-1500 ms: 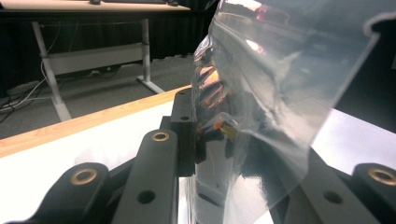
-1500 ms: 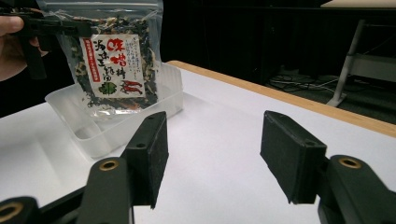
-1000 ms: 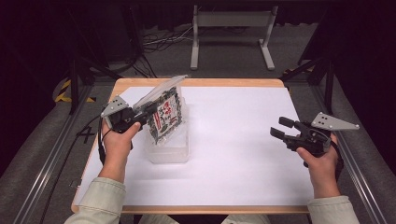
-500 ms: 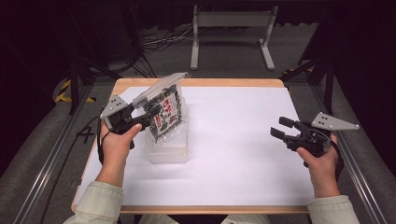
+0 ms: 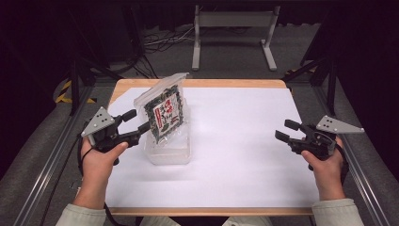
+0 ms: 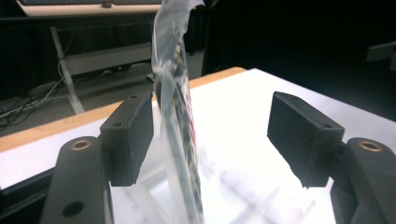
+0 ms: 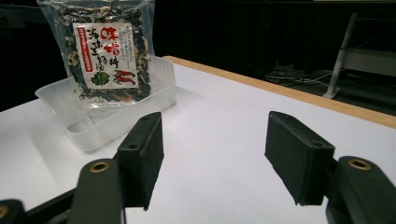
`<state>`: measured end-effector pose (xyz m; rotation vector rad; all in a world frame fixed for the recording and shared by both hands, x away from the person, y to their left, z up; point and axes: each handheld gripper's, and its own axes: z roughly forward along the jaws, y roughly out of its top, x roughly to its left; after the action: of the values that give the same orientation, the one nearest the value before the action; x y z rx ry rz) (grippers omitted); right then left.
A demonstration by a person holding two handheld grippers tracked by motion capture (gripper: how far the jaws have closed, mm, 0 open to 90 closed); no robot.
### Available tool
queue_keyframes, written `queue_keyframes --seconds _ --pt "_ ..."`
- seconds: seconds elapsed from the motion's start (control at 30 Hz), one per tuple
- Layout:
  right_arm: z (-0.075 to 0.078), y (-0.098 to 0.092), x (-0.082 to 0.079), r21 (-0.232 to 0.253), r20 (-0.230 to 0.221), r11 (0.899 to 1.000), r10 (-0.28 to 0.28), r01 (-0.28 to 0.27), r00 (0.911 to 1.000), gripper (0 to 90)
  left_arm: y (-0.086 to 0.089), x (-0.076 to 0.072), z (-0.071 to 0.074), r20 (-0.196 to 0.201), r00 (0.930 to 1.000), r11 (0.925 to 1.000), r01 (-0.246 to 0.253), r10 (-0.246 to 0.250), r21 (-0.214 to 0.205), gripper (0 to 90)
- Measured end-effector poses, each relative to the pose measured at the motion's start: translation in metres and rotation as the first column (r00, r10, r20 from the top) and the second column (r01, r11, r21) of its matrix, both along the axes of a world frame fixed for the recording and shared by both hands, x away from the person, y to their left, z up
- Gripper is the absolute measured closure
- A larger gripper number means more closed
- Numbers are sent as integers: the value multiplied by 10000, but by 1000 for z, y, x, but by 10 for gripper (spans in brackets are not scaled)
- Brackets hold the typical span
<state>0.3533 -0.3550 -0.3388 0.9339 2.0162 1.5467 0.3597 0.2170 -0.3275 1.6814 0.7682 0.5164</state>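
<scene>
- High view: a clear packet [image 5: 163,112] of dark dried food with a red-and-white label stands on edge in a clear plastic tub [image 5: 170,151] at the left of the white table [image 5: 244,141]. The left gripper [image 5: 137,121] sits just left of the packet, its jaws apart, having just been opening; from here the far jaw lies near the packet's edge, but contact cannot be judged. The right gripper [image 5: 287,130] rests well apart at the right, with jaws spread and nothing between them.
- Left gripper view: the packet [image 6: 180,126] appears edge-on as a thin, crinkled strip rising between the two jaws. It is close against the left pad [image 6: 130,135], and a wide gap separates it from the right pad [image 6: 301,135], so nothing is clamped.
- Right gripper view: the packet's [image 7: 108,56] printed face shows in full, leaning back inside the tub [image 7: 93,116]. The right gripper's [image 7: 215,158] open jaws frame bare white table [image 7: 219,116], whose wooden edge runs behind.
</scene>
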Motion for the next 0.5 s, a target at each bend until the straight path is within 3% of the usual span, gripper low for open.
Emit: queue_keyframes --seconds 0.1,0.3,0.5 --pt "-3 -5 -2 121 7 9997 -221 221 9998 350 8 -10 -3 -223 9997 9997 144 -140 179 327" --pt "-11 -12 -7 111 -70 9991 -399 399 9992 343 21 -23 -14 -277 9994 9985 209 -195 513 312" --pt "-19 -19 -11 30 -287 9983 -576 577 9979 338 33 -31 -27 -314 9994 9992 177 -166 369 287"
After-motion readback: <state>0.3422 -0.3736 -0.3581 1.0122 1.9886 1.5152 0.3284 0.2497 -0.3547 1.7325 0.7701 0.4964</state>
